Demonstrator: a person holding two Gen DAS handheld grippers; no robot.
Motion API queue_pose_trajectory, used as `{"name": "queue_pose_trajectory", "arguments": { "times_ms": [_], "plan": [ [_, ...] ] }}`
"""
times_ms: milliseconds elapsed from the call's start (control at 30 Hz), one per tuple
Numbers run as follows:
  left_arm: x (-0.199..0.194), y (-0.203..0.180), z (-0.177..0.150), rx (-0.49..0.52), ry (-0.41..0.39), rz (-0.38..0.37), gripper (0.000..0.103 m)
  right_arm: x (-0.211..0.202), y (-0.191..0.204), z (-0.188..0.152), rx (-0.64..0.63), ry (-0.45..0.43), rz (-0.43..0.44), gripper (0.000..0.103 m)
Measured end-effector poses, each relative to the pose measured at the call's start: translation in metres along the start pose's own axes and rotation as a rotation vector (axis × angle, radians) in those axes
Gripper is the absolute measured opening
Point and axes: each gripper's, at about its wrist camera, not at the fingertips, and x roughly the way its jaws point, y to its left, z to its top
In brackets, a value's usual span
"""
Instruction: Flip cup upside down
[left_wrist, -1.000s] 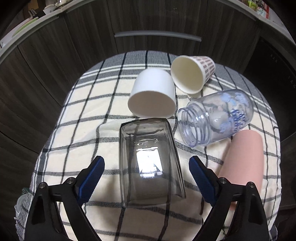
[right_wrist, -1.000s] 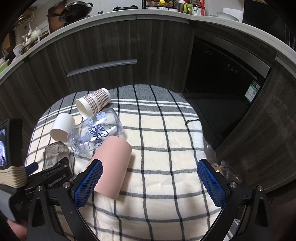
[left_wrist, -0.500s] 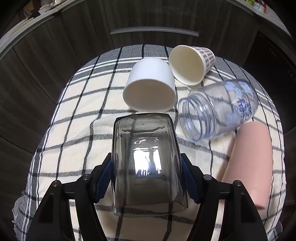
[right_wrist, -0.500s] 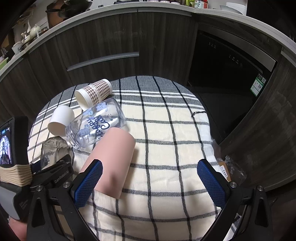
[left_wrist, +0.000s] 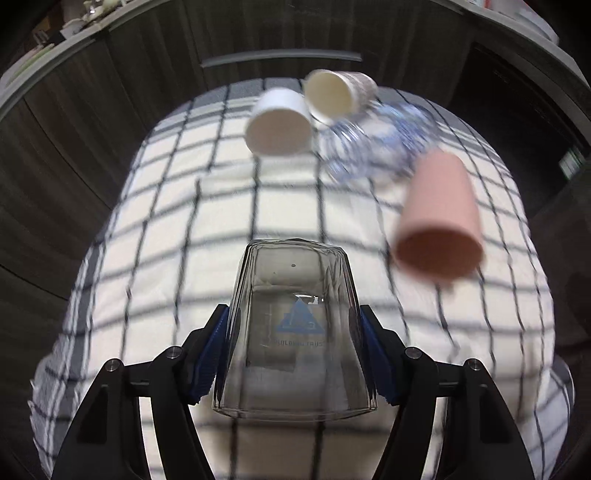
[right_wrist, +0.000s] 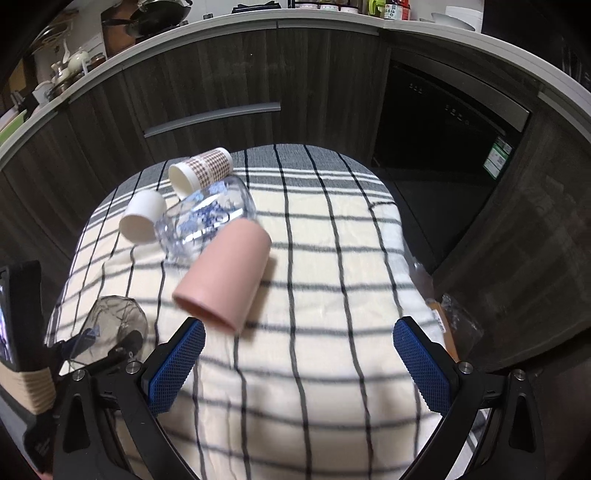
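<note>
My left gripper (left_wrist: 293, 350) is shut on a clear smoked glass cup (left_wrist: 295, 332), held off the checked cloth with its closed base pointing away from me and its open rim toward the camera. In the right wrist view the same glass (right_wrist: 114, 321) shows at the lower left, in the left gripper. My right gripper (right_wrist: 299, 365) is open and empty above the cloth, its left fingertip close to the mouth of a pink cup (right_wrist: 225, 273) lying on its side.
A white cup (left_wrist: 279, 123), a patterned paper cup (left_wrist: 338, 94) and a clear printed jar (left_wrist: 373, 144) lie on their sides at the far end of the checked tablecloth (right_wrist: 332, 295). The pink cup (left_wrist: 437, 218) lies to the right. Dark cabinets curve behind.
My left gripper closed on the glass cup, lifted it and pulled back toward me. The right gripper moved slightly nearer the pink cup and stayed open.
</note>
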Motion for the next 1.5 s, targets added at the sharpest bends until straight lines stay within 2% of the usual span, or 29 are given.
{"name": "queue_pose_trajectory", "arguments": {
  "times_ms": [100,200,300,433,667,700,733,800,833,1000,1067,1200,1333,1500],
  "plan": [
    [-0.012,-0.012,-0.024,0.024,0.012,-0.034,0.067,-0.012,-0.009,-0.016,-0.001,0.010,-0.012,0.102],
    [-0.025,-0.027,-0.042,0.045,-0.008,-0.065,0.067,-0.020,-0.019,-0.031,0.001,0.019,-0.031,0.102],
    [-0.030,-0.039,-0.049,0.063,-0.018,-0.081,0.067,-0.025,-0.030,-0.042,0.011,0.027,-0.052,0.102],
    [-0.024,-0.053,-0.063,0.096,0.012,-0.107,0.067,-0.030,-0.042,-0.050,0.029,0.031,-0.078,0.102],
    [-0.023,-0.052,-0.074,0.106,0.037,-0.121,0.067,-0.033,-0.042,-0.055,0.024,0.046,-0.080,0.102],
    [-0.024,-0.050,-0.075,0.106,0.042,-0.123,0.068,-0.033,-0.041,-0.055,0.023,0.051,-0.076,0.102],
    [-0.026,-0.049,-0.077,0.106,0.039,-0.124,0.073,-0.033,-0.039,-0.055,0.019,0.057,-0.071,0.102],
    [-0.034,-0.044,-0.077,0.104,0.013,-0.121,0.085,-0.034,-0.036,-0.056,0.013,0.061,-0.062,0.102],
    [-0.040,-0.042,-0.077,0.103,-0.005,-0.120,0.087,-0.036,-0.034,-0.055,0.012,0.062,-0.056,0.102],
    [-0.066,-0.027,-0.070,0.078,-0.067,-0.126,0.090,-0.043,-0.023,-0.047,-0.007,0.074,-0.030,0.102],
    [-0.075,-0.020,-0.067,0.064,-0.092,-0.112,0.093,-0.045,-0.018,-0.044,-0.008,0.088,-0.016,0.102],
    [-0.088,0.005,-0.062,0.025,-0.126,-0.066,0.094,-0.044,-0.001,-0.037,-0.026,0.126,0.021,0.102],
    [-0.093,0.040,-0.062,-0.031,-0.127,-0.018,0.094,-0.034,0.024,-0.031,-0.048,0.196,0.075,0.102],
    [-0.096,0.079,-0.063,-0.109,-0.134,0.024,0.094,-0.011,0.061,-0.029,-0.094,0.323,0.131,0.100]
  ]
}}
